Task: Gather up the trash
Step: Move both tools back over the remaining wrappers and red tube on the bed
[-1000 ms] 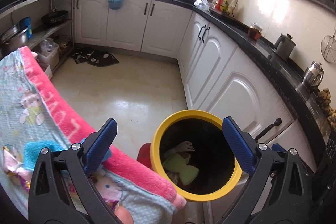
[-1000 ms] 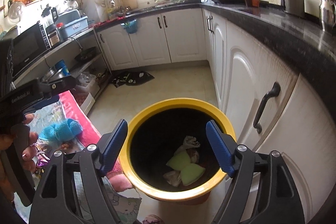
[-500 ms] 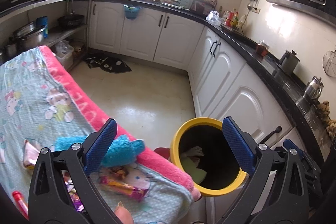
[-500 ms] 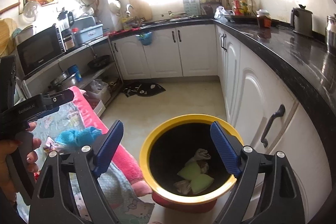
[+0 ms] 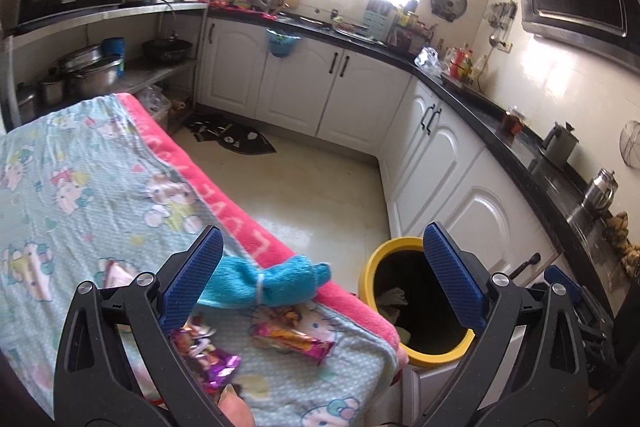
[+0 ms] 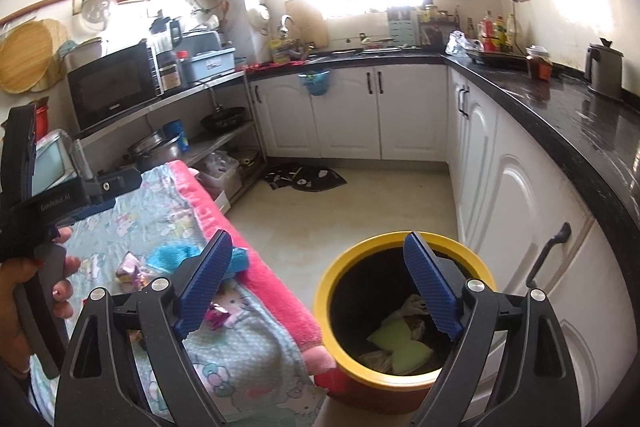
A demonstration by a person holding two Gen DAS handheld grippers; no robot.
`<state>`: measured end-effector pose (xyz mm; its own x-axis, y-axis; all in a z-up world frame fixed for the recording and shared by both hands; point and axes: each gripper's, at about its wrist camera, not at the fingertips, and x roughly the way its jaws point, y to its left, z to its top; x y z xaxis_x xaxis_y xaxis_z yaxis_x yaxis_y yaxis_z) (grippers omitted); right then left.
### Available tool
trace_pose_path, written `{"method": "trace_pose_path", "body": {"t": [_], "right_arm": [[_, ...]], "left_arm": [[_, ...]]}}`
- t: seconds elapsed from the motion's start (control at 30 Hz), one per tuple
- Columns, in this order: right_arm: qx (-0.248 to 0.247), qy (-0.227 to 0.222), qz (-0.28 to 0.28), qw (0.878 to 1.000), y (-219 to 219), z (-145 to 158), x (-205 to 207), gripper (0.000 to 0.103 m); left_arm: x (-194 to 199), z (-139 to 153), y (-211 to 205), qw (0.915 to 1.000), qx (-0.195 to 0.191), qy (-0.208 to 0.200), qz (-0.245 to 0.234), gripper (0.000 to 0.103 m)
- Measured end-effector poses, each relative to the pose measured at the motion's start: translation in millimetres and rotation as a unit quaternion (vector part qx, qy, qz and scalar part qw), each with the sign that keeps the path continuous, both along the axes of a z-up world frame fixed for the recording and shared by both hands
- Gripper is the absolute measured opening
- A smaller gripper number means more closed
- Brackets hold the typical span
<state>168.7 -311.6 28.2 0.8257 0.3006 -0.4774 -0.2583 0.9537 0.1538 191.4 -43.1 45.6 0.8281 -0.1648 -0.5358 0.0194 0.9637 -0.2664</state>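
Observation:
A yellow-rimmed bin [image 6: 404, 311] [image 5: 416, 301] stands on the floor beside a table with a cartoon blanket [image 5: 92, 187] [image 6: 160, 211]; green sponge pieces and crumpled scraps [image 6: 400, 339] lie inside. On the blanket rest a blue rolled cloth [image 5: 272, 281] [image 6: 172, 255], a pink-orange wrapper [image 5: 294, 339] and a purple foil wrapper [image 5: 208, 355] [image 6: 130, 269]. My left gripper [image 5: 320, 273] hangs open above the table's corner, nothing between its pads. My right gripper [image 6: 318, 285] hovers over the gap between table and bin, jaws opening, empty.
White cabinets under a black counter [image 6: 560, 131] run along the right and back walls. A shelf unit with a microwave [image 6: 114, 89] and pots stands at the left. A dark mat [image 5: 236, 139] lies on the pale floor. A hand [image 6: 24, 291] holds the left gripper's handle.
Both grippers have pulled up and away from the bin toward the table. The left view now shows the wrappers and blue cloth on the blanket. The right jaws have spread wider.

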Motion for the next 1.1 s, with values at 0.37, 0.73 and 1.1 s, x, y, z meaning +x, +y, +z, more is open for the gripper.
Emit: {"method": "trace_pose_path", "body": {"t": [0.37,0.73,1.1], "right_arm": [[-0.017,0.000,0.052,0.999,41,-1,-10,0.085],[-0.039,0.006,0.108,0.993,87,-8,-21,0.085],[-0.058,0.019,0.142,0.988,118,-22,-19,0.085]], "left_arm": [[-26,0,47,0.9991,0.002,-0.003,0.043,0.092],[-48,-6,98,0.9961,-0.005,0.005,0.088,0.092],[-69,-23,127,0.9947,0.007,0.030,0.098,0.092]]}}
